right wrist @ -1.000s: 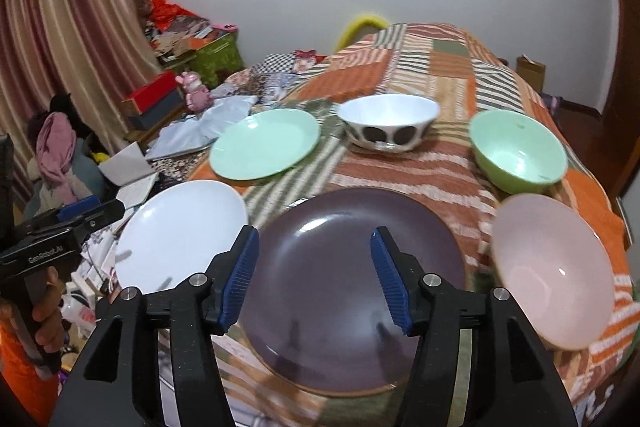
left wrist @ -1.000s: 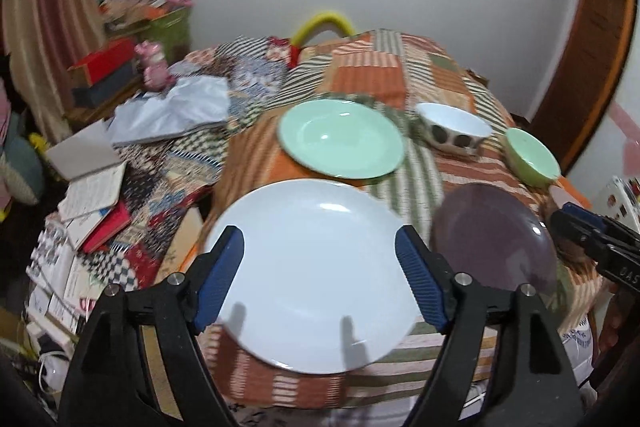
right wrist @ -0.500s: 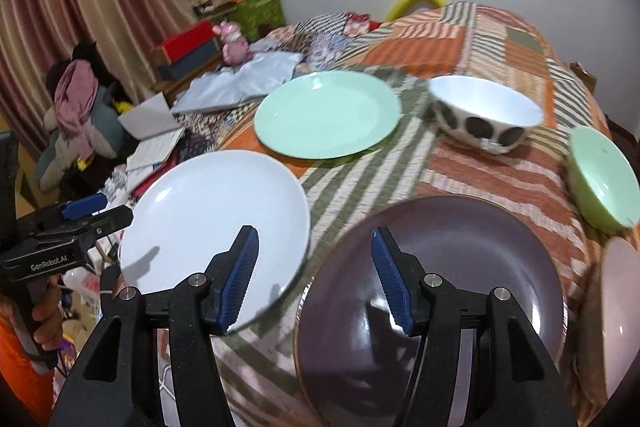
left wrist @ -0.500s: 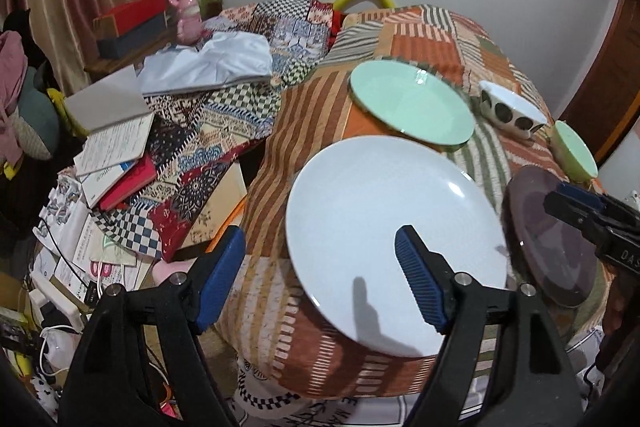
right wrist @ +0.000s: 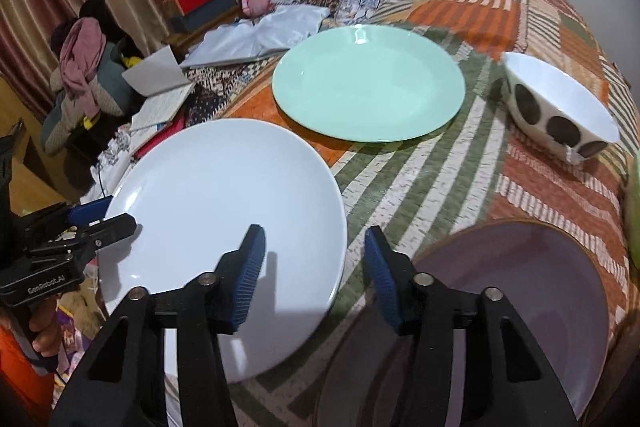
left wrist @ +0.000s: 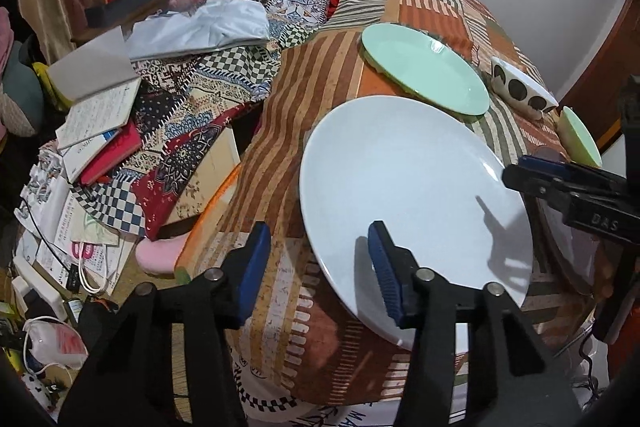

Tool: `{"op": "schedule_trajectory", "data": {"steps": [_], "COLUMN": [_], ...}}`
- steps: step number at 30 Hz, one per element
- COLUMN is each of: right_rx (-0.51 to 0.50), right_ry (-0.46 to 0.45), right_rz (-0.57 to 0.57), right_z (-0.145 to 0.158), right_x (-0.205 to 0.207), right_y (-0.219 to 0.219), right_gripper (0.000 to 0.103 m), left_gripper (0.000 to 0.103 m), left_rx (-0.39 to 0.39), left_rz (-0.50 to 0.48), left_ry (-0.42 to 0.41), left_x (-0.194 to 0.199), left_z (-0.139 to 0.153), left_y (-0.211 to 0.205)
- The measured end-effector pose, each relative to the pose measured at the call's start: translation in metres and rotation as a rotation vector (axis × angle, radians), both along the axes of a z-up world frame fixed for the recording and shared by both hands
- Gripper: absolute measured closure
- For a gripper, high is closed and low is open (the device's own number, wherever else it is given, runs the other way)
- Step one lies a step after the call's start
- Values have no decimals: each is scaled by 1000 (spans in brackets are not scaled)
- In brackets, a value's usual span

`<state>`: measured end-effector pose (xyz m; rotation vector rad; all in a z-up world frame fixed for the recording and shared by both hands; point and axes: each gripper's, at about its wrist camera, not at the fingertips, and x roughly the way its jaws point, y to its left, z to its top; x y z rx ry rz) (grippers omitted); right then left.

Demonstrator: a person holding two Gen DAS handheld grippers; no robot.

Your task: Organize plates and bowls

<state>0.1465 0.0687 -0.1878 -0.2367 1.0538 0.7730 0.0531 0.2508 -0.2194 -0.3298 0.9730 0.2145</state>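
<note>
Your left gripper [left wrist: 316, 259] sits at the bottom of its frame with its blue pads apart and nothing between them. One pad hangs over the near left part of the white plate [left wrist: 408, 195]; the other hangs off to the left of it, over the striped cloth. Your right gripper [right wrist: 314, 267] is likewise spread and empty, low in its frame, straddling the gap between the white plate [right wrist: 224, 211] on the left and the dark purple plate [right wrist: 516, 291] at lower right.

Moving outward, both plates lie flat on the counter [right wrist: 420, 163], which is covered in patchwork cloth. The white plate's near edge appears to overhang the counter's edge. Beyond them, at upper center of the right view, a mint green plate [right wrist: 368, 83] lies flat, apart from the others. To its right stands a white bowl with dark spots [right wrist: 560, 115], upright. A green bowl [left wrist: 580, 139] shows at the right edge of the left view.

Nothing looks stacked or gathered yet: every dish lies singly, so the sorting seems to be only starting, with all plates and bowls left to group.
</note>
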Motion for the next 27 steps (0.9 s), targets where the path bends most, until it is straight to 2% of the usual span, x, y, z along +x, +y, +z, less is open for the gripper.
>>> {"op": "schedule_trajectory", "data": {"steps": [3,8,12,17,23,27], "right_rx": [-18,-40,-35,-62,-22,2], "right_ry": [7,29,57,30,58,34], "right_rz": [14,11,14,33,6,3], "right_z": [-4,-12,-13,-15,-11,-4], "right_x": [2,7,11,7,10,5], "right_y": [4,6,5,10,5,2], "right_gripper": [64,71,73,71,72,73], "left_gripper": [64,70,70,70,70,70], "left_rx": [-25,-41,-58,-60,-49,-38], "left_rz": [-9,-30,-49,-53,-36,-24], "left_ry": [-3,-11,-10,-12,-8,-15], "left_x": [0,0,0,1,0,-2], "left_z": [-3,-3,-5,-6,-4,0], "left_y": [1,-2,-7,-11,-13,-13]}}
